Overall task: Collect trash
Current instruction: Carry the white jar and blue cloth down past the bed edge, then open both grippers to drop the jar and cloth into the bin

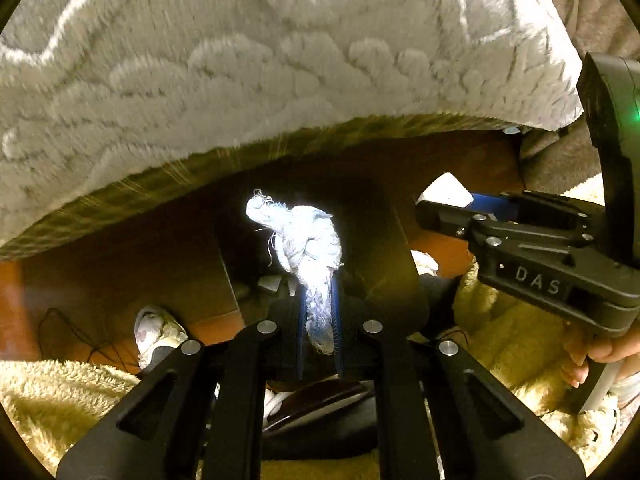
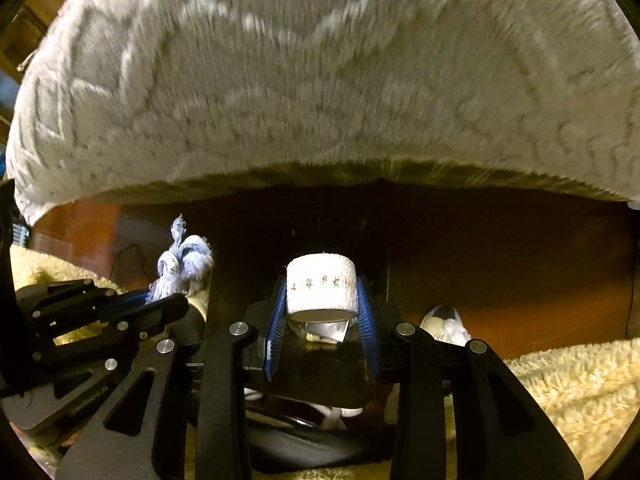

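Note:
My left gripper is shut on a frayed pale-blue scrap of cloth, which sticks out past the blue pads. The same scrap shows at the left of the right wrist view, in the left gripper. My right gripper is shut on a white roll of tape with small stars, pressed between its blue pads. In the left wrist view the right gripper enters from the right with the white roll at its tip. Both point steeply down over a dark opening below them.
A grey-white textured rug fills the upper half of both views, over a brown floor. Cream fluffy fabric lies to the sides. A white shoe sits lower left, and a hand holds the right gripper's handle.

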Motion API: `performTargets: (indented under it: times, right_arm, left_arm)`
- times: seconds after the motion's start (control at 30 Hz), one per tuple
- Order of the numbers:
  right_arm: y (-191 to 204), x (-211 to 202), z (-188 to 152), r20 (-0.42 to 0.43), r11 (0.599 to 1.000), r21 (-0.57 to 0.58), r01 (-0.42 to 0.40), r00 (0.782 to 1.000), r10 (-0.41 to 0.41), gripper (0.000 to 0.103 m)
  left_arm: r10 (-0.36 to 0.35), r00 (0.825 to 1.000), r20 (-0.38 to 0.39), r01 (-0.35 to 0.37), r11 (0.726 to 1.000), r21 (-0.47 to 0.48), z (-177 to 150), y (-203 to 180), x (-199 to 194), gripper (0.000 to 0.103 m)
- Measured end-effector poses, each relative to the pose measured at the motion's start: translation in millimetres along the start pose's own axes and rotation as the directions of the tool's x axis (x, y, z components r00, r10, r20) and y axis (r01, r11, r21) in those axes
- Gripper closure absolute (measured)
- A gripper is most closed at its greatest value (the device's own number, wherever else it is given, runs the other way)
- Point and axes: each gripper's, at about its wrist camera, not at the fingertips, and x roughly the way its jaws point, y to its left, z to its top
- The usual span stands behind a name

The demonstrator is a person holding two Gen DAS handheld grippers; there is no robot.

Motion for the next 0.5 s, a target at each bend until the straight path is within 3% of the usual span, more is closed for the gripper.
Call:
performTargets:
  times: [0.2, 0.5]
  right_arm:
    - [3, 14, 0, -0.024, 1.0, 0.004, -0.008, 1.0, 0.009, 0.069]
    - [-1, 21, -1, -0.034, 0.999, 0.025, -0.036, 0.999, 0.036, 0.068]
  left_arm:
    - [-0.017, 0.998, -0.054, 0.017, 1.0, 0.015, -4, -6, 18, 0.093]
    - [0.0, 1.0, -0.023, 0.001, 1.0, 0.032, -9, -14, 12, 0.092]
